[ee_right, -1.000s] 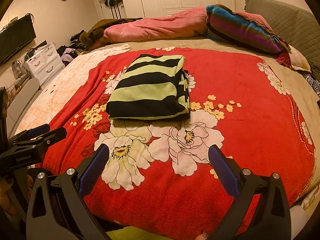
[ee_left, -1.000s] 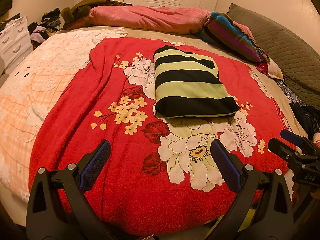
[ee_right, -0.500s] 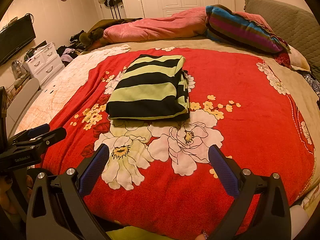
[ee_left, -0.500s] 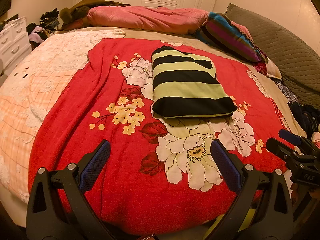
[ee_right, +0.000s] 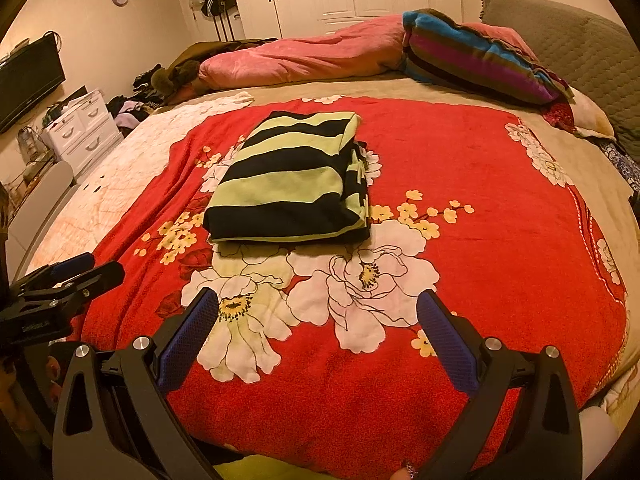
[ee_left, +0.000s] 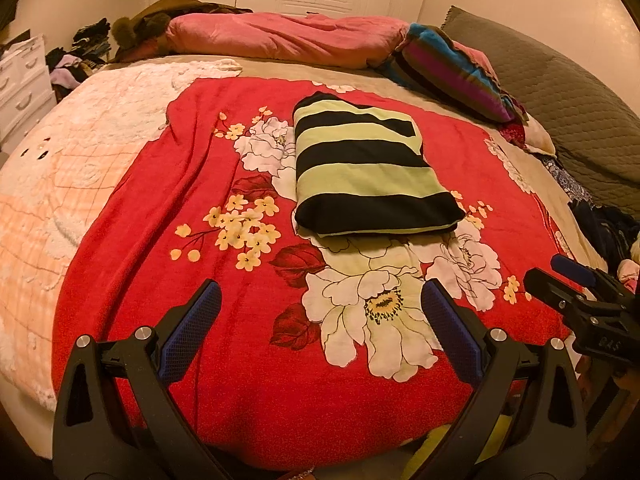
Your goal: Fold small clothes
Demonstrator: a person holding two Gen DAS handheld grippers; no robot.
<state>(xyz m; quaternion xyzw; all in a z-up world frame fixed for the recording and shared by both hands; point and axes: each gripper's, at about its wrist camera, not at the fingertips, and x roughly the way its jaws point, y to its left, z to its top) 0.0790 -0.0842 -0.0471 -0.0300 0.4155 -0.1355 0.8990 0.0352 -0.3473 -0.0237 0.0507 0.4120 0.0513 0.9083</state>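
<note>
A black and pale-green striped garment (ee_left: 368,172) lies folded into a neat rectangle on the red floral blanket (ee_left: 168,208); it also shows in the right wrist view (ee_right: 292,184). My left gripper (ee_left: 320,300) is open and empty, held near the bed's front edge, well short of the garment. My right gripper (ee_right: 318,308) is open and empty, also near the front edge. Each gripper shows at the side of the other's view: the right one (ee_left: 576,292) and the left one (ee_right: 68,280).
A pink duvet (ee_left: 280,36) and a striped pillow (ee_left: 452,68) lie at the back of the bed. A grey quilted headboard cushion (ee_left: 568,96) is on the right. A white dresser (ee_right: 80,128) and piled clothes stand at the left. A cream blanket (ee_left: 60,168) covers the bed's left side.
The left wrist view has shifted slightly, so the garment sits a little further left and nearer. The right gripper has hardly moved. Both grippers stay open.
</note>
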